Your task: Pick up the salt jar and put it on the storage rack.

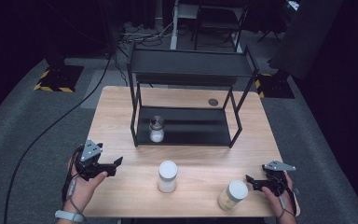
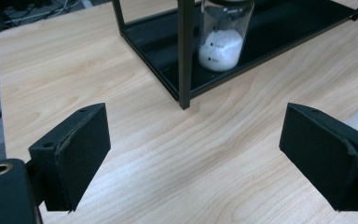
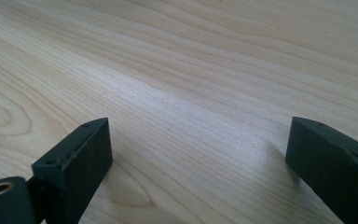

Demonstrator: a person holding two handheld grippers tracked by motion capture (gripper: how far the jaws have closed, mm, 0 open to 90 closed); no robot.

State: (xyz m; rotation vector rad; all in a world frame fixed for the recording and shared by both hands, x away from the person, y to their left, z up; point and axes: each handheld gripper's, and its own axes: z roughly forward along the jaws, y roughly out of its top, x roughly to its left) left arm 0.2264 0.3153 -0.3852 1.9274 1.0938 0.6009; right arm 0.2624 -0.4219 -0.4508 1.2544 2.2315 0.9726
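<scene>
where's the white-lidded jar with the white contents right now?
In the high view, the white-lidded glass jar of white powder stands upright on the wooden table, front centre, between the left gripper and the yellowish jar, before the black metal shelf rack.

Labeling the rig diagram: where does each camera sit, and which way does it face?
High view: above the near table edge, looking forward and down; forearms, left gripper, right gripper.
Left gripper view: on that gripper, open jaws toward the black shelf rack and salt jar.
Right gripper view: low, open jaws over bare wooden table.
Shared: high and left views show rack and jar.
</scene>
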